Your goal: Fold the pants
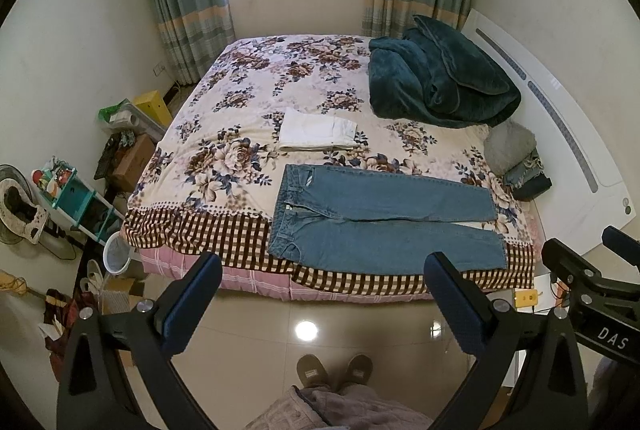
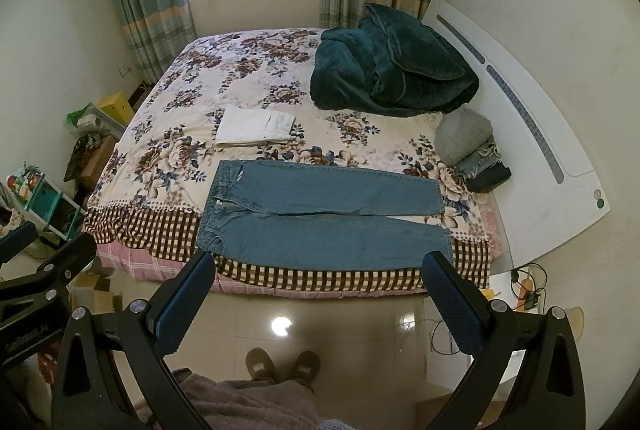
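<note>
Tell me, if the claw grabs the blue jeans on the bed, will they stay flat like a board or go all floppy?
Probably floppy: the blue jeans lie flat and follow the bed surface, so they would likely droop from wherever they are pinched. The cloth looks like thick denim, so perhaps fairly heavy for clothing. They seem unlikely to roll or break. Both claws, left and right, are open and off the bed.

Your right gripper (image 1: 600, 270) runs off the left view's right edge. Your legs (image 2: 256, 406) are cut by the bottom edge. Clutter (image 1: 56, 186) beside the bed is too small to identify.
</note>
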### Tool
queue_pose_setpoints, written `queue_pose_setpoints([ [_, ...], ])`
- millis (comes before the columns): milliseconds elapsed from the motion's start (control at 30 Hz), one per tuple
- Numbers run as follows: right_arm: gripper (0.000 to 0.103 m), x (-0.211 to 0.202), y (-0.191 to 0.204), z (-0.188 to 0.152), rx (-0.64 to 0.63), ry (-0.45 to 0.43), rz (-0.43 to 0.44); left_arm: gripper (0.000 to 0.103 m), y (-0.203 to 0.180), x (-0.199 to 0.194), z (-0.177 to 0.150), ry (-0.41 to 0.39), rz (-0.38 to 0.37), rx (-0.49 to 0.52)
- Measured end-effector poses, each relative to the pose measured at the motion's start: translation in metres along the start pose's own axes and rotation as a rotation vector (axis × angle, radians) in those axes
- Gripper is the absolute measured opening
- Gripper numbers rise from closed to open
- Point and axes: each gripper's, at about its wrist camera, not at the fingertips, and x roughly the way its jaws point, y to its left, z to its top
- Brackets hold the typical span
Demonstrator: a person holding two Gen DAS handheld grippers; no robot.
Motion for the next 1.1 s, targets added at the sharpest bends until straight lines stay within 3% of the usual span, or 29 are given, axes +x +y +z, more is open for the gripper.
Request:
queue_pose_setpoints([
  [533,0.103,0.001,0.002,-0.001,-0.001,0.002,-0.004,0.103,0.007,-0.002,0.001,0.010,-0.022,-0.006],
  [733,0.103,0.011,0.001,0.004,0.047,-0.016,-0.015,0.103,0.014,0.012,0.005,-0.017,0.013,-0.027],
  [1000,0.103,0.085,-0.010,0.029,0.169,-0.028,-0.122,0.103,0.029,0.077,0.041,-0.098,0.093,-0.034],
  [1100,0.103,0.129,-0.020,0.047,0.210,-0.011,-0.161,0.103,0.024,0.117,0.053,-0.074,0.091,-0.028],
])
